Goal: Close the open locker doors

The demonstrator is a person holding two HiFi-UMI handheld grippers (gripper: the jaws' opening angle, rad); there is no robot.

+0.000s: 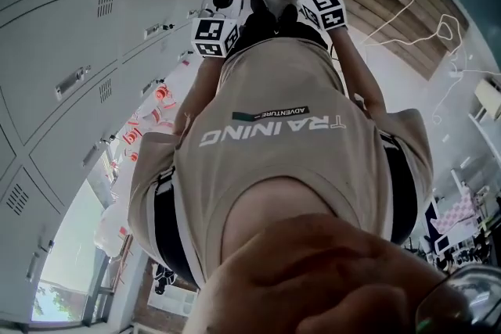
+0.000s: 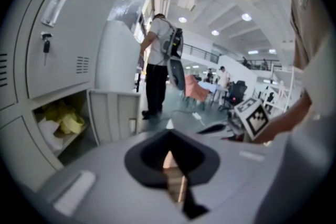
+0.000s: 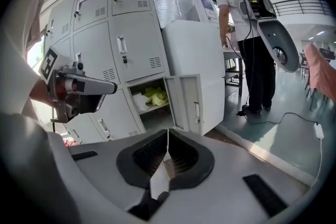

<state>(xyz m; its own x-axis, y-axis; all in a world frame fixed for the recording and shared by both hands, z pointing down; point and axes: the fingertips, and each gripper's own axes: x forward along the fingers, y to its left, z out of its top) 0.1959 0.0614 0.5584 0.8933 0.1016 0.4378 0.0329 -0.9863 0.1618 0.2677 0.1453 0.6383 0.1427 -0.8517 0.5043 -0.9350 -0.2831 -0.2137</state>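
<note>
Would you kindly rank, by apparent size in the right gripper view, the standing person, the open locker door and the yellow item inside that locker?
Largest: standing person
Then: open locker door
Smallest: yellow item
None look alike in size.

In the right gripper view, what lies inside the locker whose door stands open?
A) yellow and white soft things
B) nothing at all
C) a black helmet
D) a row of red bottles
A: behind the open door, yellow stuff lies beside a white bundle.
</note>
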